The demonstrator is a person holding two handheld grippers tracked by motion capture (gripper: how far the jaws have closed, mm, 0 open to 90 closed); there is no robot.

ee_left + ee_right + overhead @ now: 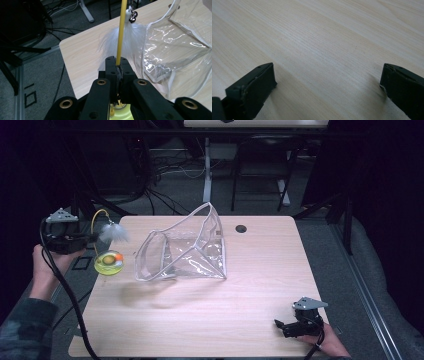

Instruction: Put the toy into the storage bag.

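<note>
The pale wooden table with rounded corners (250, 320) has wide bare stretches along its near edge and across its right half, where only a small dark round grommet hole (241, 228) breaks the grain near the far edge. Past the far edge lie grey carpet, loose black cables and white desk legs.

The left gripper (89, 238) hangs off the table's left edge, held in the person's left hand (47, 262). Its black jaws are clamped together on the thin yellow bendy wand (120, 32) of a cat toy, which rises straight out of the jaw tips in the left gripper view. The wand arcs over the table's left rim to a soft white feather tuft (113, 233) with small dark metal bells (133, 16) at its top. Below the tuft, at the table's left edge, sits the toy's glossy yellow-green round base (109, 263), with an orange spot on it.

Just right of the tuft stands a clear crinkled plastic pouch with white piped seams (185, 252), mouth gaping toward the toy, its film shiny with creases.

The right gripper (285, 327) rests low at the table's near right corner, well apart from the pouch. Its matte black jaws stand wide apart over bare wood.
</note>
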